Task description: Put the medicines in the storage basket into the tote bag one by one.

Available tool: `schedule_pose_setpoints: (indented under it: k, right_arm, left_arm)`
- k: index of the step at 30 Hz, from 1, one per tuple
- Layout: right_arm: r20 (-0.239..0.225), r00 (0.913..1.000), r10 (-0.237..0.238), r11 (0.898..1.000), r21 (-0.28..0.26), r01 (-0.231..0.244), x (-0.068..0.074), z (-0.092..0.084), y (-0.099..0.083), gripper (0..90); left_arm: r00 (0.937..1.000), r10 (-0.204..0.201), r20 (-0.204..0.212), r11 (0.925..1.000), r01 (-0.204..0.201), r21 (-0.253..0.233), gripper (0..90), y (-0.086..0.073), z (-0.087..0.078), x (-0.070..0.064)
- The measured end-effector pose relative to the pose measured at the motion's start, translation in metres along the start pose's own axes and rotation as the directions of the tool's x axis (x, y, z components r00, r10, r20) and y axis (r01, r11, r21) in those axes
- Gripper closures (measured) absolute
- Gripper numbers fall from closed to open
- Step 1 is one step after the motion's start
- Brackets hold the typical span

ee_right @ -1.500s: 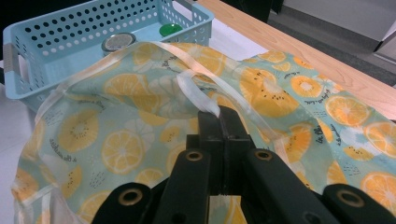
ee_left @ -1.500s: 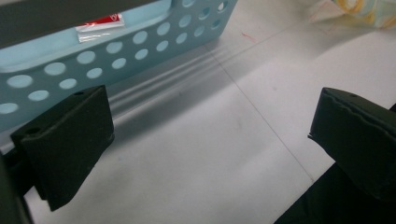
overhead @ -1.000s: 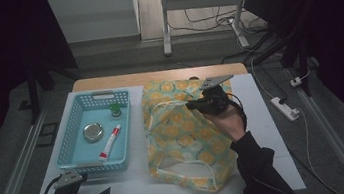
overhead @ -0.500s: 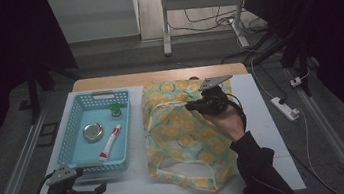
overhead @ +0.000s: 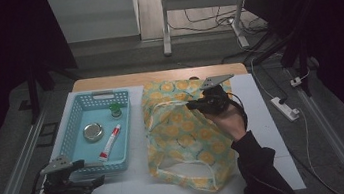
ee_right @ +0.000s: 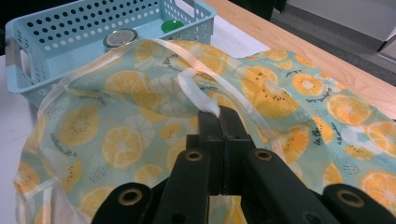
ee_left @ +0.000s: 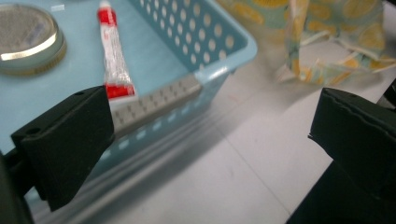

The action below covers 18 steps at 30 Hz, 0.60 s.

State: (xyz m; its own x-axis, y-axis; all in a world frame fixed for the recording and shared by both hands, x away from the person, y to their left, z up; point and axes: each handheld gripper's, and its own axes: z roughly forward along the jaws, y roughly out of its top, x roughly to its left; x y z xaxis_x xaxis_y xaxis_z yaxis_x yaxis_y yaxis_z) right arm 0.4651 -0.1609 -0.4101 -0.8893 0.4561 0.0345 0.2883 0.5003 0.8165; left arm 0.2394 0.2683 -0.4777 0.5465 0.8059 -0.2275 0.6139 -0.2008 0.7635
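Note:
A fabric bag (overhead: pixel 185 135) printed with orange slices lies on the white table (overhead: pixel 270 129), right of a light blue basket (overhead: pixel 75 125). My right gripper (overhead: pixel 195 105) is shut on the bag's pale rim strap (ee_right: pixel 198 95) and holds that edge raised off the table. In the right gripper view the two jaws meet on the strap (ee_right: pixel 219 114). My left gripper (overhead: pixel 93 180) hovers at the table's front left, just before the basket's near corner (ee_left: pixel 219 60). It stands open (ee_left: pixel 210 112) with nothing between its jaws.
Inside the basket lie a red and white tube (overhead: pixel 109 141), a round metal tin (overhead: pixel 93 132) and a green-capped item (overhead: pixel 115 109). The bag's second loop handle (overhead: pixel 190 173) lies flat near the front edge. A power strip (overhead: pixel 285 108) sits on the floor at the right.
My left gripper has risen and moved a little toward the basket's front corner. The right gripper and the bag have stayed put.

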Motion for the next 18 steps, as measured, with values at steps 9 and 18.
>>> schedule_pose_setpoints:
  k: [9,18]
  right_arm:
    - [0.000,1.0000,0.002,1.000,-0.002,-0.002,-0.001,-0.001,0.000,90.0]
    - [-0.001,1.0000,0.000,1.000,0.001,0.000,0.000,0.000,0.000,90.0]
  left_arm:
    - [1.0000,0.003,0.001,0.9999,-0.003,-0.015,0.0,0.016,0.004,0.004]
    - [0.9994,-0.018,-0.031,0.9998,0.018,0.009,0.3,0.029,0.015,0.016]
